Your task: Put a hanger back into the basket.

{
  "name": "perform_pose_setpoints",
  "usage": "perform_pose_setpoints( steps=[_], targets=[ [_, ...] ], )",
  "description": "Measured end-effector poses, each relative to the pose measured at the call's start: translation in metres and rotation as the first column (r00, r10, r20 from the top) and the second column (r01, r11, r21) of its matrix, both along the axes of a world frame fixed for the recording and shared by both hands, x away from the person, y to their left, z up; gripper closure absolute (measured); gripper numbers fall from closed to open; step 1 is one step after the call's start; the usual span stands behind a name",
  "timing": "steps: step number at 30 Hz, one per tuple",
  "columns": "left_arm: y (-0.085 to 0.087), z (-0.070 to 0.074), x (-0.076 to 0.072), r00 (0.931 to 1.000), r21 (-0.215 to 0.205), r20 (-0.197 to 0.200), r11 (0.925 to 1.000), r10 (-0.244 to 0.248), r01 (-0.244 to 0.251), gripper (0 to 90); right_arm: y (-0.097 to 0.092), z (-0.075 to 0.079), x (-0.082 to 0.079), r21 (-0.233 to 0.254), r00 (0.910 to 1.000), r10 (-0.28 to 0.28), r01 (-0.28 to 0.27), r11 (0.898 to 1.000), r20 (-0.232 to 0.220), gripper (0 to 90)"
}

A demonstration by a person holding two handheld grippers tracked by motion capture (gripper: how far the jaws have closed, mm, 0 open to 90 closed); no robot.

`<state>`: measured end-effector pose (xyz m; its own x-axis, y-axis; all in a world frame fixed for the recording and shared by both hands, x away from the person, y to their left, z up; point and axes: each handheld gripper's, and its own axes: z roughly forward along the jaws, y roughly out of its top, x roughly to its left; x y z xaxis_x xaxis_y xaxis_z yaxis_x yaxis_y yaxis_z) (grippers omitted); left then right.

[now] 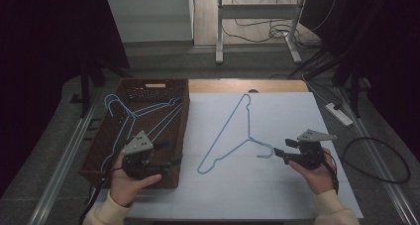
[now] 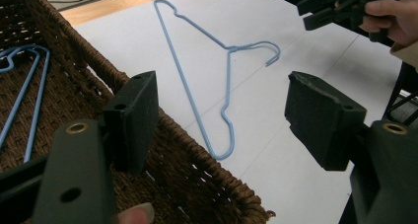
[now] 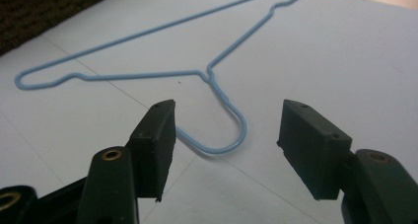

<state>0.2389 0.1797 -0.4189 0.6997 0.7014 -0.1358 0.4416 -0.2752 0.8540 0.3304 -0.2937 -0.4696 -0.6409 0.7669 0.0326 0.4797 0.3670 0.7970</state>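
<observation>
My right gripper [image 1: 280, 153] hangs just above the white sheet [image 1: 277, 185] with its jaws spread wide and nothing between the pads. Seen along those jaws in the right gripper view, the blue wire hanger [image 3: 162, 71] lies flat on the sheet straight ahead of me. Its hook curls back toward me, so the bend of the hook sits just past my fingertips [image 3: 157, 140] and low between the two jaws, close to them but not touching either. The long triangular body of the hanger stretches away from the tool and off to its left. My left gripper [image 1: 168, 161] is held over the near corner of the brown woven basket [image 1: 99, 150], and its jaws are also wide apart and empty. In the left gripper view the basket's braided rim runs under and between my jaws. The same hanger lies on the sheet beyond that rim, ahead of the tool and well clear of it. Inside the basket, off to the left of my left jaw, lie more blue hangers [image 1: 143, 113], resting against the basket floor and its far wall. Across the sheet, my other hand [image 2: 394, 17] and its gripper show at the upper right of the left gripper view.
</observation>
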Motion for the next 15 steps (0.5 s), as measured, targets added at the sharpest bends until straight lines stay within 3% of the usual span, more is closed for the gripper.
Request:
perform_pose_setpoints(
  steps=[4, 7, 11, 15],
  targets=[
    [-0.002, -0.001, 0.000, 0.9999, -0.022, -0.011, 0.9997, -0.013, 0.013, 30.0, 0.004, 0.002, 0.015, -0.054, 0.9992, 0.003, -0.006, 0.999, -0.041, 39.5],
    [-0.005, -0.004, 0.002, 0.9997, -0.012, -0.017, 0.9998, -0.018, 0.018, 30.0, 0.007, 0.000, 0.030, -0.103, 0.9961, 0.005, -0.014, 0.995, -0.088, 39.9],
    [-0.009, -0.008, 0.003, 0.9997, 0.017, -0.019, 0.9997, -0.018, 0.018, 30.0, 0.013, -0.006, 0.047, -0.157, 0.9863, 0.002, -0.028, 0.987, -0.165, 41.9],
    [-0.011, -0.011, 0.003, 0.9993, 0.016, -0.028, 0.9995, -0.026, 0.027, 30.0, 0.022, -0.013, 0.062, -0.210, 0.9727, 0.009, -0.059, 0.976, -0.232, 42.3]
  ],
)
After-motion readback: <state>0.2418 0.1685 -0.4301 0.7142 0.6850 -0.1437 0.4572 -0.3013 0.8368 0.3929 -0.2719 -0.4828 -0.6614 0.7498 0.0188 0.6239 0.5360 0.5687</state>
